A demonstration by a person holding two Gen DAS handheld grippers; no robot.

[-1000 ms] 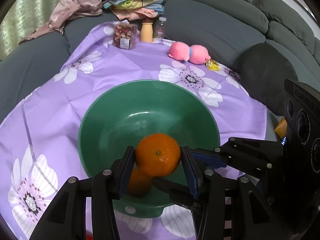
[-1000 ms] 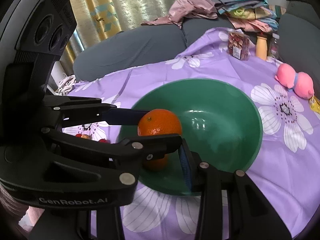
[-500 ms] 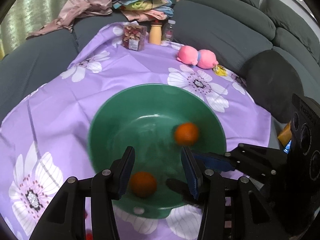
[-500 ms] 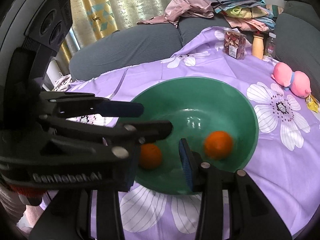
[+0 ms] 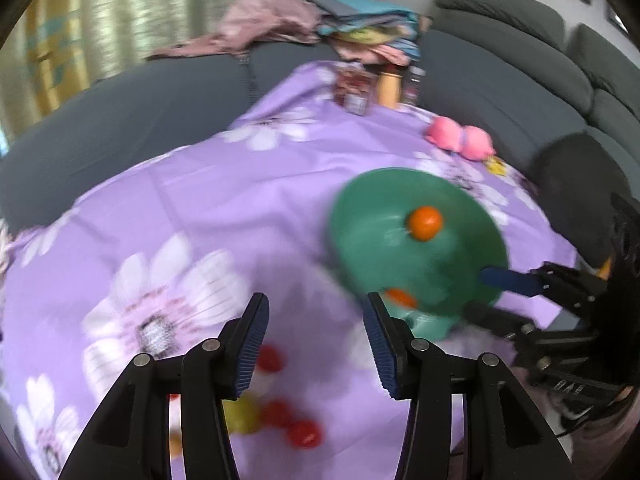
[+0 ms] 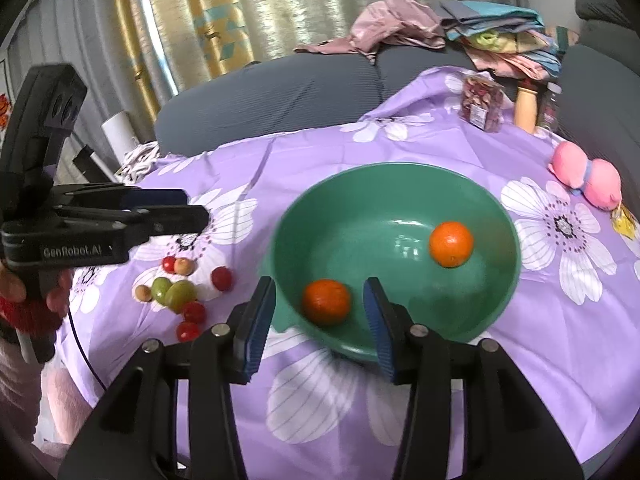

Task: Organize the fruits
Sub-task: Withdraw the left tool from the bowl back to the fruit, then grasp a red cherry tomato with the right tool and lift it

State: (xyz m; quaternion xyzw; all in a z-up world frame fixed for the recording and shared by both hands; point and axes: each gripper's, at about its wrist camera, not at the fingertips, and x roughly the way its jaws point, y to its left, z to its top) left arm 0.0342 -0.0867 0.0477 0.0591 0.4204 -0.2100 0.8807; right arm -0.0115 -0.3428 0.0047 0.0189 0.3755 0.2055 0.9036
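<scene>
Right up close in the right wrist view, the right gripper (image 6: 320, 320) hangs over the near rim of the green bowl (image 6: 360, 184), and its jaws are opening with nothing pinched; one orange (image 6: 326, 301) just shows in the gap, lying down in the bowl. A second orange (image 6: 451, 243) sits further in, toward the far right side, so the two are apart from each other.

Over on the left, the left gripper (image 6: 188, 210) is held by a hand (image 6: 36, 284) above the purple flowered cloth (image 6: 560, 320), fingers spread a bit and empty. Its own view is pretty blurry, but you can see the blue pads with only cloth between them. Below it is a loose bunch of small fruits (image 6: 180, 292): red ones, a couple of green ones and two tan ones, all lying on the cloth beside the bowl, not in it.

Further back on the right there's a pink plush toy (image 6: 586, 176), then a clear box of dried stuff (image 6: 482, 104) with a tan bottle (image 6: 526, 108) just beside it at the cloth's far edge. Behind that, a grey sofa (image 6: 280, 96) with a pile of clothes (image 6: 460, 36) on top, and curtains (image 6: 220, 12) at the very back.
</scene>
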